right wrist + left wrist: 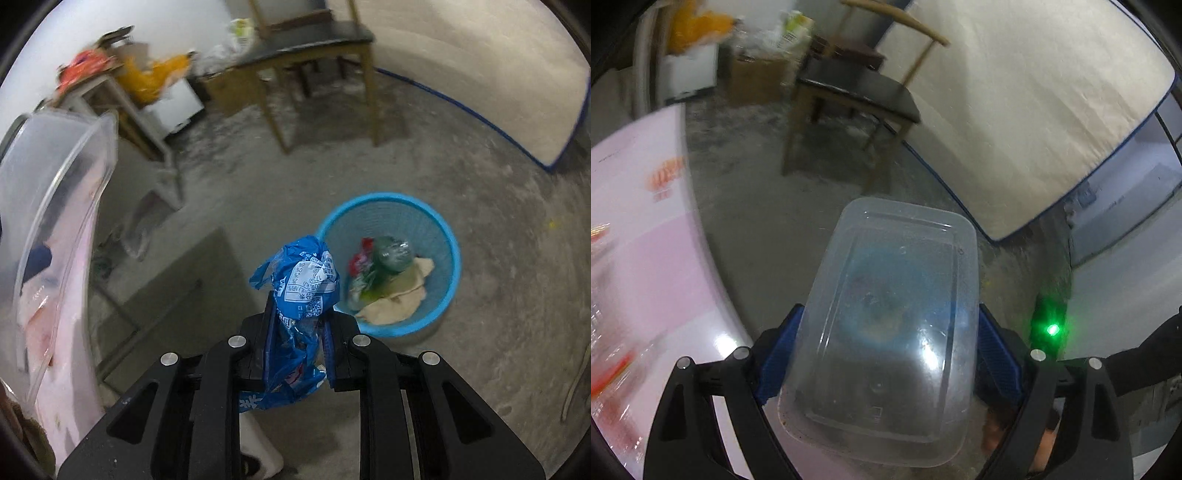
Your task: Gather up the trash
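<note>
Two tongs, one item each. The left gripper stands wide, its blue pads clamped on the long sides of one clear plastic food container, whose long axis runs straight ahead along the fingers. The right gripper is narrow, pinching one crumpled blue wrapper that stands up lengthwise between the fingers. One blue mesh wastebasket sits just ahead-right of it on the floor.

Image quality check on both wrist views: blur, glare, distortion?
Left wrist view: strong fisheye curving, motion blur on the left edge and background, glare spots on the clear plastic container held in the left gripper. Right wrist view: background smeared, blue basket soft, blue wrapper in the right gripper sharp.
</note>
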`<state>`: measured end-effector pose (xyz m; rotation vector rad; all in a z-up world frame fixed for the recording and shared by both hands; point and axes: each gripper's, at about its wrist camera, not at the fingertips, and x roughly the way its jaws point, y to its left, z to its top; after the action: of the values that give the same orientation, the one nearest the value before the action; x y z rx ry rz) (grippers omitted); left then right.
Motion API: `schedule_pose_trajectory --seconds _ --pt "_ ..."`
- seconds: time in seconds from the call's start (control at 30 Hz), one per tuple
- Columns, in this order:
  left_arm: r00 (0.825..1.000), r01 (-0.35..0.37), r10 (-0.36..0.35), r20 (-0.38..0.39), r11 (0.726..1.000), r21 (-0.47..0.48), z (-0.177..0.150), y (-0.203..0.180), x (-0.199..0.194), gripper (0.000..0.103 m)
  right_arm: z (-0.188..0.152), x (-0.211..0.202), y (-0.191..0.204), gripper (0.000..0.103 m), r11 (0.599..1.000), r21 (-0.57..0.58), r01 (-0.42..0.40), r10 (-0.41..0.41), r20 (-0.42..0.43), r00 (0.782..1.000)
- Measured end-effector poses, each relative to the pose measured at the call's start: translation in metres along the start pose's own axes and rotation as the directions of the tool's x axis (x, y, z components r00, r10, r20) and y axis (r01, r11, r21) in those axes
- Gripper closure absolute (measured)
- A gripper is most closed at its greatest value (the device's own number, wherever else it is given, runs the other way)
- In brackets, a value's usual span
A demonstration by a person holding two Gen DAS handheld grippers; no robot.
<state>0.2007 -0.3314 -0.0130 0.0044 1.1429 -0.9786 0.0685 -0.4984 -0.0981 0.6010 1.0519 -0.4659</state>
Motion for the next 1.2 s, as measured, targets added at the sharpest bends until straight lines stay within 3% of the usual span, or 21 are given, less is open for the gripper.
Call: schedule_pose_trajectory --seconds 0.1,0.17,0.27,0.33,0.6,0.7,0.77,0.9,0.93,0.97,1.0,1.03,1.07,1.2 --pt "0.996 0.080 -0.081 -0.027 0.996 -0.036 0.025 -0.012 0.052 0.010 0.019 0.026 -0.027 0.079 0.997 0.063 0.041 -0.043 0.019 0.999" --pt "0.996 0.062 -0.066 -0.055 0.996 -0.069 0.036 -0.011 0.086 0.007 0.029 0.048 -0.048 0.060 0.990 0.114 0.083 -0.087 0.027 0.996" --pt "0.995 0.019 -0.029 -0.091 0.994 -0.104 0.037 -0.004 0.102 0.007 0.035 0.070 -0.070 0.054 0.978 0.160 0.135 -0.138 0.011 0.990" --pt "0.995 0.037 -0.049 -0.085 0.990 -0.134 0.032 0.000 0.098 0.007 0.032 0.078 -0.082 0.051 0.974 0.174 0.147 -0.151 0.007 0.989" --pt "0.998 0.059 -0.057 0.026 0.993 -0.100 0.022 0.018 0.013 0.007 0.020 0.088 -0.090 0.046 0.978 0.143 0.150 -0.155 0.024 0.988" --pt "0.996 0.039 -0.032 0.081 0.996 -0.084 0.016 0.028 -0.036 0.007 0.012 0.103 -0.079 0.046 0.990 0.075 0.123 -0.123 -0.005 0.992" --pt "0.993 0.016 -0.007 0.119 0.997 -0.073 0.004 0.034 -0.068 0.007 0.001 0.129 -0.061 0.046 0.994 -0.037 0.105 -0.107 -0.067 0.992" --pt "0.981 -0.060 0.072 0.181 0.996 -0.073 -0.041 0.063 -0.137 0.007 -0.016 0.177 -0.027 0.044 0.963 -0.244 0.116 -0.152 -0.133 0.979" --pt "0.976 -0.090 0.106 0.191 0.992 -0.093 -0.055 0.073 -0.152 0.007 -0.018 0.192 -0.021 0.044 0.957 -0.270 0.111 -0.157 -0.156 0.975" --pt "0.969 -0.122 0.143 0.199 0.986 -0.117 -0.074 0.086 -0.169 0.007 -0.019 0.203 -0.018 0.036 0.955 -0.281 0.097 -0.151 -0.175 0.973" --pt "0.962 -0.152 0.179 0.204 0.978 -0.142 -0.090 0.097 -0.182 0.007 -0.018 0.208 -0.015 0.036 0.959 -0.277 0.062 -0.112 -0.169 0.979" --pt "0.956 -0.178 0.210 0.206 0.970 -0.166 -0.104 0.104 -0.191 0.007 -0.017 0.219 -0.011 0.039 0.953 -0.291 0.086 -0.147 -0.193 0.970" --pt "0.945 -0.214 0.255 0.206 0.955 -0.203 -0.125 0.116 -0.204 0.007 -0.016 0.227 -0.009 0.048 0.950 -0.295 0.098 -0.168 -0.220 0.961" --pt "0.910 -0.283 0.358 0.211 0.906 -0.316 -0.187 0.144 -0.238 0.012 -0.014 0.227 -0.003 0.064 0.957 -0.282 0.073 -0.147 -0.253 0.956"
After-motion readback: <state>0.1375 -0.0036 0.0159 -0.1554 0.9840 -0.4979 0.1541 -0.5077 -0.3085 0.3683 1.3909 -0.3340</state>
